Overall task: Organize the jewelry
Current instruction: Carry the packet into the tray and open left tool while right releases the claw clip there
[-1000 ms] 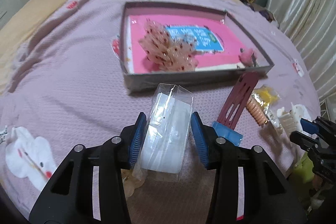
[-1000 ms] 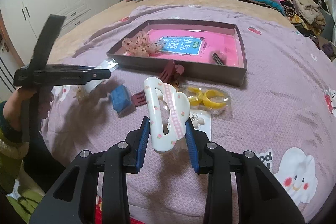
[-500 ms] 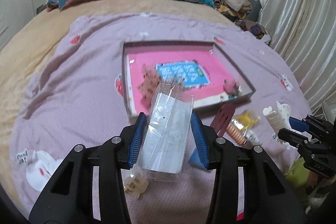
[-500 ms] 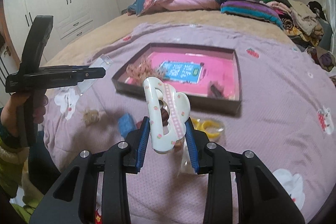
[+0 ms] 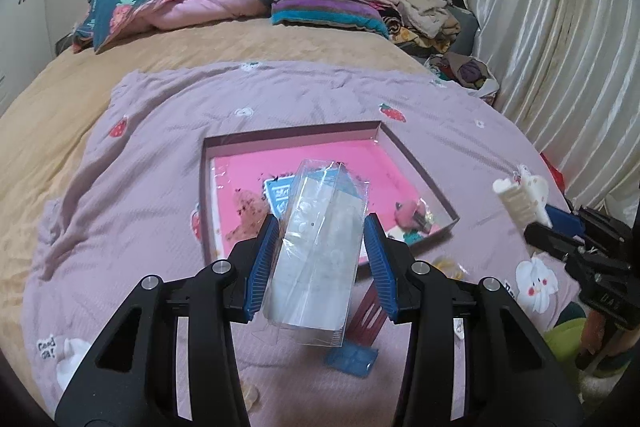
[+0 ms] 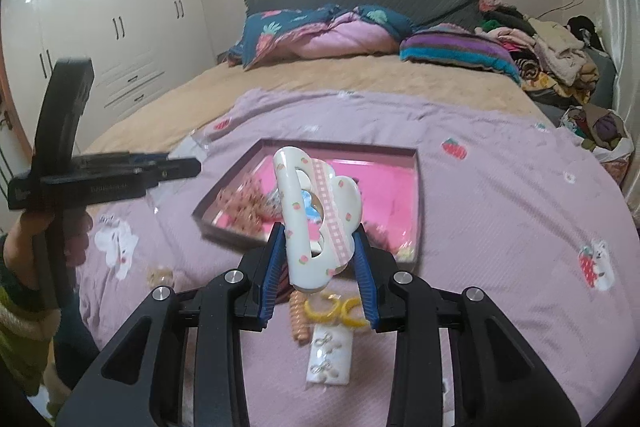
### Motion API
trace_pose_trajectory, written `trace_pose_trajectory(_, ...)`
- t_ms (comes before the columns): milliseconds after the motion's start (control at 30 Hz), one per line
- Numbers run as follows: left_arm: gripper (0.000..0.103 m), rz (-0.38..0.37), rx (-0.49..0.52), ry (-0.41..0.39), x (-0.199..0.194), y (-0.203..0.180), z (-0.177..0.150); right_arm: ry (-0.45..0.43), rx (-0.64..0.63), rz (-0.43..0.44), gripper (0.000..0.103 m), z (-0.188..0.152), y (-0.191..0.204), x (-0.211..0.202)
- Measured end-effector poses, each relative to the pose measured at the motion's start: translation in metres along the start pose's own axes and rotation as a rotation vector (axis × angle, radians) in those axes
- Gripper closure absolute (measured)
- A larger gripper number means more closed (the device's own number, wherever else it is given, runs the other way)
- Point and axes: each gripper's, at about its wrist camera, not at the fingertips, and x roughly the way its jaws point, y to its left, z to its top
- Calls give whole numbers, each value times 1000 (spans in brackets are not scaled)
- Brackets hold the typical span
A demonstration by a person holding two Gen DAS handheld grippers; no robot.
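My left gripper is shut on a clear plastic packet of small jewelry, held in the air above the bed. My right gripper is shut on a white hair claw clip with pink flowers, upright between the blue pads. Ahead of both lies the shallow brown box with a pink floor; the same box shows in the right wrist view. It holds a beaded pink piece and a small pink item. The right gripper with the clip also shows at the right of the left wrist view.
On the lilac blanket lie a blue pouch, a dark red comb, a coiled hair tie, yellow hoops and a white earring card. Pillows and piled clothes sit at the bed's head. A hand holds the left tool.
Both grippers have risen with their loads and tilted up, so the box and loose items look smaller and lower and more of the room shows. The grips are unchanged.
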Motion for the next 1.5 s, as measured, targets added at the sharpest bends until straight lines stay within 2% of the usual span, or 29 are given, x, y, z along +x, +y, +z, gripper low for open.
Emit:
trace_pose_trajectory(200,67,-4,2,1,13,-7,10,-40,19,-32,71,15,-17,-1)
trace_pose_trajectory(467,67,-5,-5,27,41,-10,13,-45,60,-66,71,25,-43,12)
trace_pose_trajectory(767,67,9,20,84,80,-13,9,-6,104,-68,71,28,-62,45)
trace_pose_trajectory(1133,67,1,29,160,119,-18,3,37,100,-57,71,32,-68,78)
trace_pose_trajectory(1500,65,6,39,211,144,-18,-5,142,70,-55,71,24,-67,127)
